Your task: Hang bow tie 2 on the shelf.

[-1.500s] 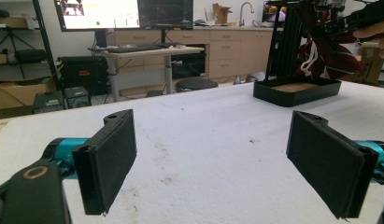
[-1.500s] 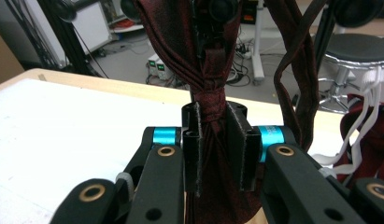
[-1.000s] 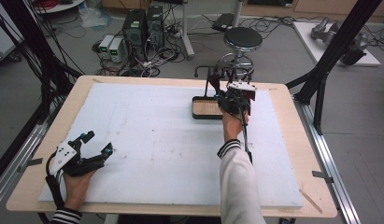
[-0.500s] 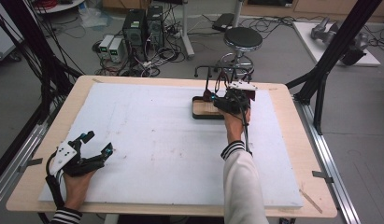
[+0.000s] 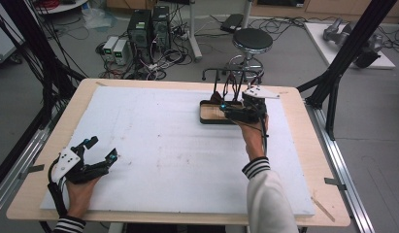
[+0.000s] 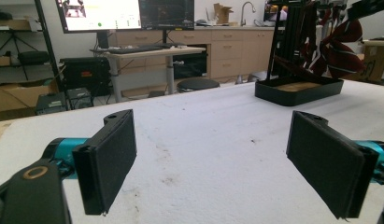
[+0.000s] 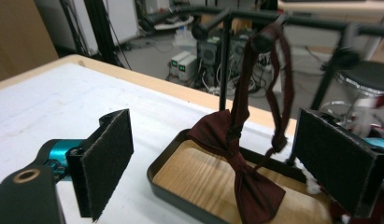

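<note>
High view: the right gripper (image 5: 225, 108) is at the far side of the worktop (image 5: 153, 145), over a black tray (image 5: 207, 116) with a wooden floor. A rack (image 5: 221, 75) stands on the tray. The left gripper (image 5: 101, 149) rests near the front left corner, jaws spread with nothing between them.

Left gripper view: both jaws stand wide apart over the bare white worktop. The tray (image 6: 297, 91) sits far off, with a dark red bow tie (image 6: 337, 49) hanging above it.

Right gripper view: the bow tie (image 7: 231, 154) hangs by its strap from a rack bar (image 7: 266, 39), and its low end touches the tray floor. The jaws are spread wide, and the bow tie is between them but not pinched.

The step looks like letting go and backing off. To do it well, I think the right gripper should pull straight back, so no pad snags the strap.

A second ago the right gripper sat closer in on the rack. Its jaws have just been opening, and it has pulled back a little. The left gripper has stayed put.
</note>
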